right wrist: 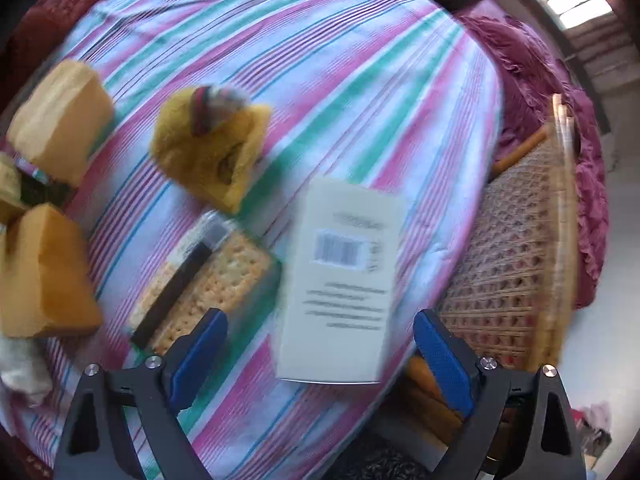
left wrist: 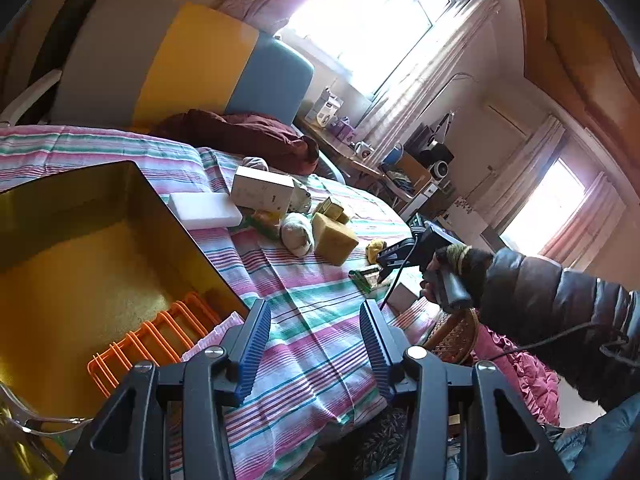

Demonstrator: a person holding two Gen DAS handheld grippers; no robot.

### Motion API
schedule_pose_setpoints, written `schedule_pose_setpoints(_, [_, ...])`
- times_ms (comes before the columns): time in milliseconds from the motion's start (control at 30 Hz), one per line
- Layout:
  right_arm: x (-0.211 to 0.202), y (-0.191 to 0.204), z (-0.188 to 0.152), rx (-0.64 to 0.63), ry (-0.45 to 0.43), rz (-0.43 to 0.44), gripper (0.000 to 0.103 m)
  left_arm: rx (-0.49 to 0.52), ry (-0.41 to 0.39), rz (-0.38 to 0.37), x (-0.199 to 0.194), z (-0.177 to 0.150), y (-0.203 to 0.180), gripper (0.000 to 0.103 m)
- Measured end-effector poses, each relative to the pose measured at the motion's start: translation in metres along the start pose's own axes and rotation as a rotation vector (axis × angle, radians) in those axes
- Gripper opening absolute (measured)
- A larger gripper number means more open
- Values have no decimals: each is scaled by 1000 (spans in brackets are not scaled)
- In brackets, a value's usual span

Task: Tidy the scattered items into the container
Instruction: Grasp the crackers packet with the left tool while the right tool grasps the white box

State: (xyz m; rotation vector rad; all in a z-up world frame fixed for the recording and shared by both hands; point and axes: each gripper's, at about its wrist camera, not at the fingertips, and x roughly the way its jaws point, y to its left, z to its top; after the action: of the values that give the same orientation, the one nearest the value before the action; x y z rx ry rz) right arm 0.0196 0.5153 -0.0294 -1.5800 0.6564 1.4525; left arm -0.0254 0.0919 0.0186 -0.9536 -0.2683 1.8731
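Note:
A gold container [left wrist: 60, 216] stands on the striped bed at the left, with an orange wire rack [left wrist: 152, 340] inside it. My left gripper [left wrist: 314, 308] hangs beside it, open and empty. Scattered on the bedspread are a white box [left wrist: 262, 192], a white block [left wrist: 204, 210], a rolled sock [left wrist: 296, 232] and yellow sponges [left wrist: 334, 242]. My right gripper [right wrist: 320, 320] points down, open, over a white barcode box [right wrist: 340, 280] lying flat between its fingers, with the pads clear of it. Left of that box lie a cracker packet [right wrist: 224, 276] and a yellow cloth lump [right wrist: 212, 148].
A wicker chair [right wrist: 508, 264] stands just off the bed's edge, right of the barcode box, with magenta ruffled fabric [right wrist: 532, 80] behind it. Two sponges [right wrist: 44, 276] lie at the left. A dark red pillow [left wrist: 248, 132] and a cluttered side table [left wrist: 360, 152] sit beyond the items.

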Motion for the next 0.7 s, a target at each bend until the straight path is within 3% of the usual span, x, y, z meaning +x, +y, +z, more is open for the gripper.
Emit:
schedule_pose_setpoints(67, [0, 3, -8, -22, -40, 29, 87, 6, 9, 2, 2, 1, -2, 47])
schedule_pose_setpoints(100, [-3, 4, -12, -36, -73, 42, 79, 14, 17, 4, 4, 3, -4, 47])
schedule_pose_setpoints(133, [-7, 3, -16, -40, -97, 67, 63, 22, 21, 9, 6, 4, -7, 47])
schedule_pose_setpoints(200, [-11, 1, -23, -54, -117, 109, 59, 45, 32, 17, 12, 9, -14, 47])
schedule_pose_setpoints(367, [-17, -7, -50, -128, -177, 199, 56, 101, 86, 43, 36, 19, -36, 47])
schedule_pose_setpoints(600, [-26, -16, -90, -307, -220, 299, 56, 186, 246, 170, 109, 34, -72, 45])
schedule_pose_setpoints(700, [-30, -19, -108, -377, -248, 315, 55, 230, 295, 150, 142, 43, -91, 44])
